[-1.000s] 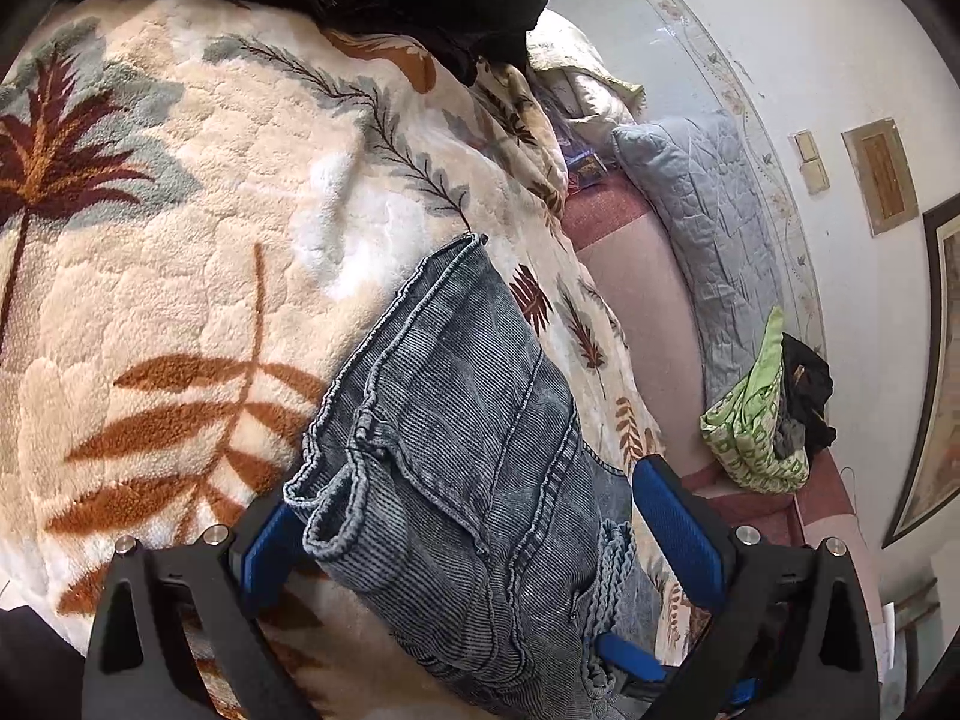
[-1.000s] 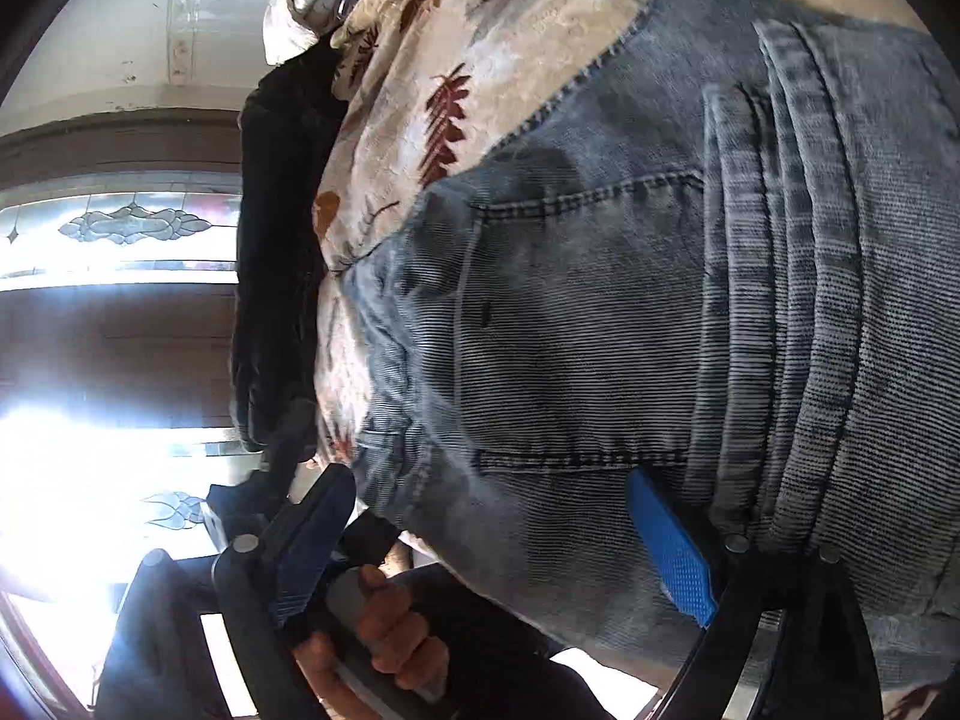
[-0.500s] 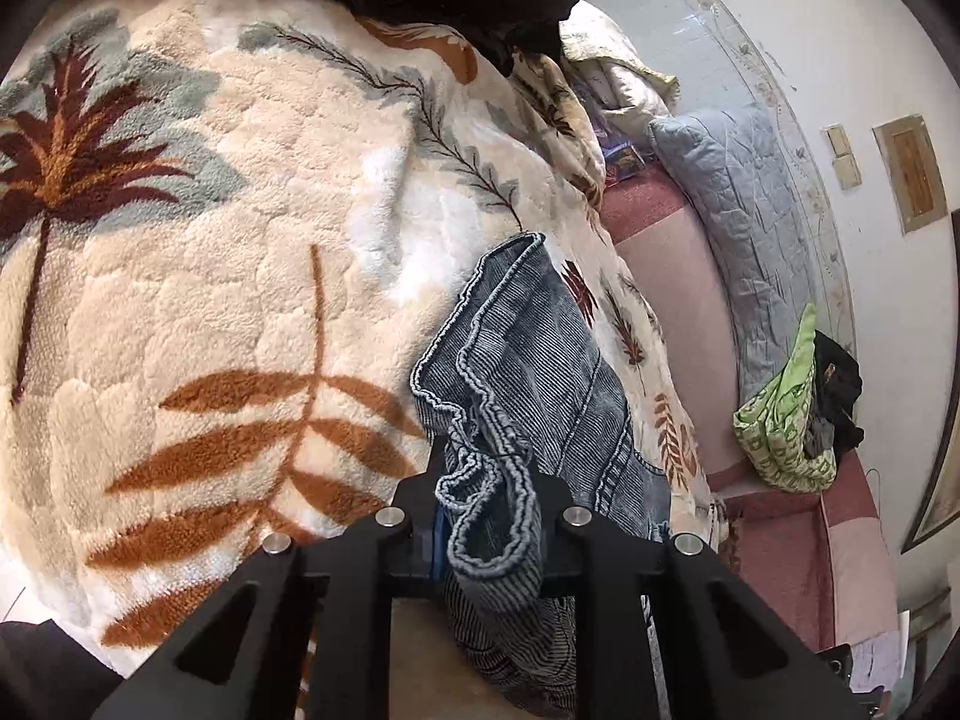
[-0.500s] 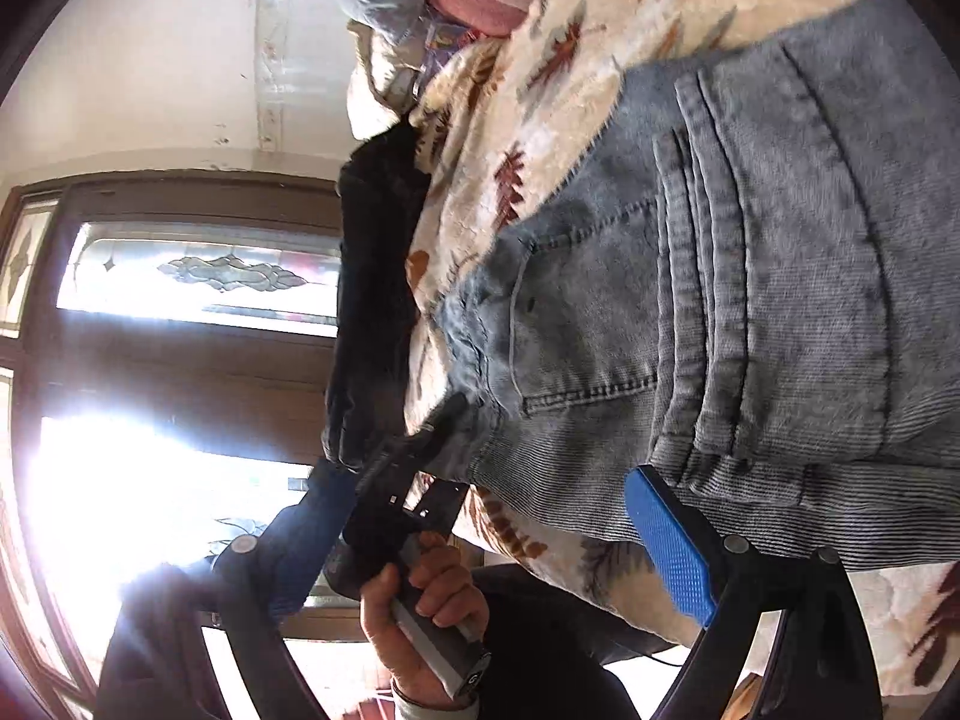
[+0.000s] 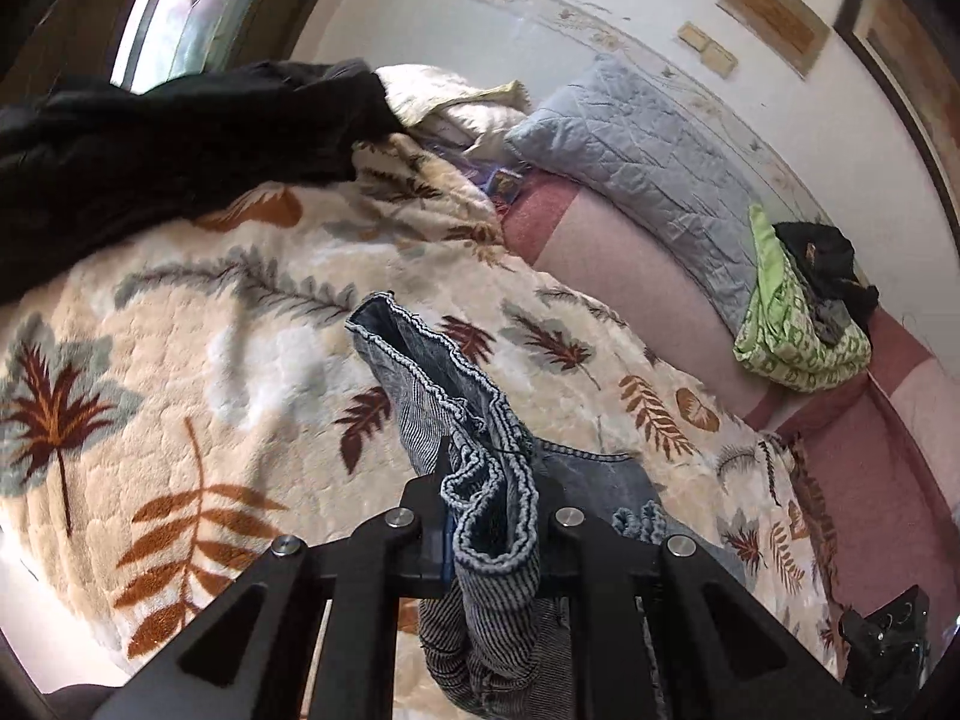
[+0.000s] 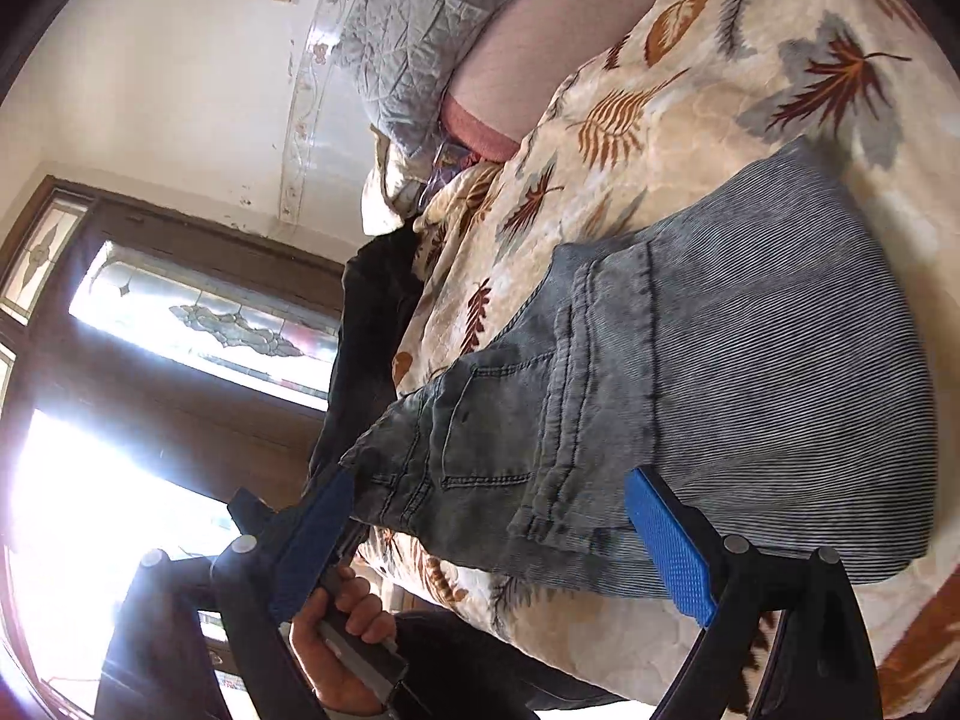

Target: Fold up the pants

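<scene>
Leafy blanket (image 5: 180, 372); pants (image 5: 420, 372) lengthwise away.

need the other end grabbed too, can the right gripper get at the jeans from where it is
Probably yes. The right gripper is open with the jeans lying flat just ahead of it on the blanket, nothing between them.

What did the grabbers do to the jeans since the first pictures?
The left gripper was open around the hem of the jeans; it shut on that bunched hem and lifted it off the leaf blanket. The right gripper slid along the jeans, its blue pads wide open and holding nothing. The black clothes and grey pillow stayed put.
</scene>
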Tool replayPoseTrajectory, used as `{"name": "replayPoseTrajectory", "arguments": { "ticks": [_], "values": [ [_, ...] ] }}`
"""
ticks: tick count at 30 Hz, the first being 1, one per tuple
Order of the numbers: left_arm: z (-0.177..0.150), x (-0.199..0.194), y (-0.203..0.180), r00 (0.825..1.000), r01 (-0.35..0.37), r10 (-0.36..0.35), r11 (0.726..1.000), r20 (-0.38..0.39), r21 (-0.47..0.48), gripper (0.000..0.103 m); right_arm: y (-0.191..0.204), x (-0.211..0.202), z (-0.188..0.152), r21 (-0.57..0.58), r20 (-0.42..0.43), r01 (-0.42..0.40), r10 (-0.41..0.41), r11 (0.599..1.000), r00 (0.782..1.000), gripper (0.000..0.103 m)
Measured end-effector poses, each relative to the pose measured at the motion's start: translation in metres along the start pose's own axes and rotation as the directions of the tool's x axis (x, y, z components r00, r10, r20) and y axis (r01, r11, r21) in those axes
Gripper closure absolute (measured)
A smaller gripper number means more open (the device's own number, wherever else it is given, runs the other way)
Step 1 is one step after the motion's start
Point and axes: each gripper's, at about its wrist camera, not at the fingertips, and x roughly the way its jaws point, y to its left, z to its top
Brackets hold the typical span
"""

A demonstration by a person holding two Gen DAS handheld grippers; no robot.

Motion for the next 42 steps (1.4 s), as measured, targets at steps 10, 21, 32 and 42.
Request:
{"name": "replayPoseTrajectory", "arguments": {
  "ticks": [10,21,32,42],
  "values": [
    [-0.046,-0.015,-0.206,0.986,0.143,-0.167,0.874,0.011,0.465,0.089,-0.060,-0.097,0.026,0.135,0.288,-0.099,0.057,0.986,0.956,0.009],
    [-0.201,0.078,-0.271,0.950,0.189,0.038,0.720,-0.311,0.667,0.075,-0.112,-0.171,0.020,0.269,0.459,-0.179,0.037,0.946,0.888,0.009],
    [-0.099,0.000,-0.227,0.983,0.165,-0.099,0.852,-0.158,0.496,0.025,-0.091,-0.152,0.018,0.190,0.401,-0.078,-0.004,0.979,0.916,0.009],
    [-0.110,0.072,-0.150,0.952,-0.136,0.260,0.835,-0.165,0.533,0.025,0.002,-0.066,0.022,0.031,0.103,-0.243,0.238,0.970,0.966,0.009]
  ]
}}
